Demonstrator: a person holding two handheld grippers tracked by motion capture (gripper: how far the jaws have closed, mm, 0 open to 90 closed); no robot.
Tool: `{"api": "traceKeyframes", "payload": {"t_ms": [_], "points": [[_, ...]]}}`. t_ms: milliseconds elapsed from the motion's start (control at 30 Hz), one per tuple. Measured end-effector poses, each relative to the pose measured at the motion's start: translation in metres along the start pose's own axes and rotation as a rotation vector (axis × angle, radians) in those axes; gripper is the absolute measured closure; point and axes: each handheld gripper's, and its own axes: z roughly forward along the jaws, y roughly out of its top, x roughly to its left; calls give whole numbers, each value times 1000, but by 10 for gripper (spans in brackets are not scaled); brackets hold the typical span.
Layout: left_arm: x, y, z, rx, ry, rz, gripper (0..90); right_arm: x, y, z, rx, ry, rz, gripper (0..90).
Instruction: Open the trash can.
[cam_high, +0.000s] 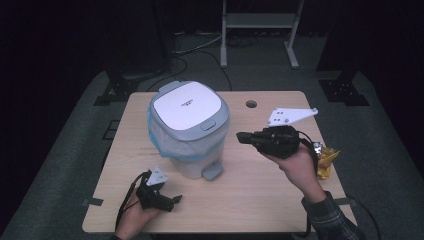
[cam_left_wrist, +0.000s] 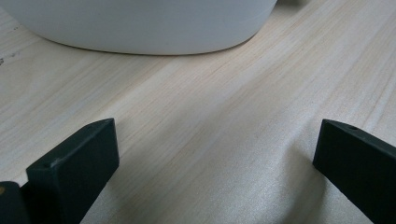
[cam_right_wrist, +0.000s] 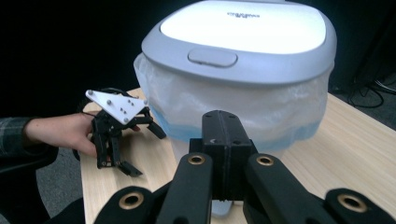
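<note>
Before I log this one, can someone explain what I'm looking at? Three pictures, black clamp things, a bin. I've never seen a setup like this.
No robot here: a person holds a hand-operated gripper in each hand. The high view looks down on a wooden table from above the person's side. The other two pictures come from small cameras riding on the grippers, looking along their black jaws.

On the table stands a white pedal bin, lid closed, with a blue-edged bag folded over its rim. A yellow snack wrapper lies near the right edge.

The left gripper rests low by the bin's base, jaws wide apart with bare table between them. The right gripper is held up, pointing at the bin, jaws shut with nothing between them.
</note>
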Motion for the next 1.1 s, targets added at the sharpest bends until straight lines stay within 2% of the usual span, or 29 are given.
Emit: {"api": "traceKeyframes", "payload": {"t_ms": [467, 1100], "points": [[0, 0, 0, -2, 1, 0, 0, 2, 21, 9, -31, 13, -26, 899], [0, 0, 0, 0, 0, 0, 0, 0, 44, 34, -16, 24, -44, 898]]}}
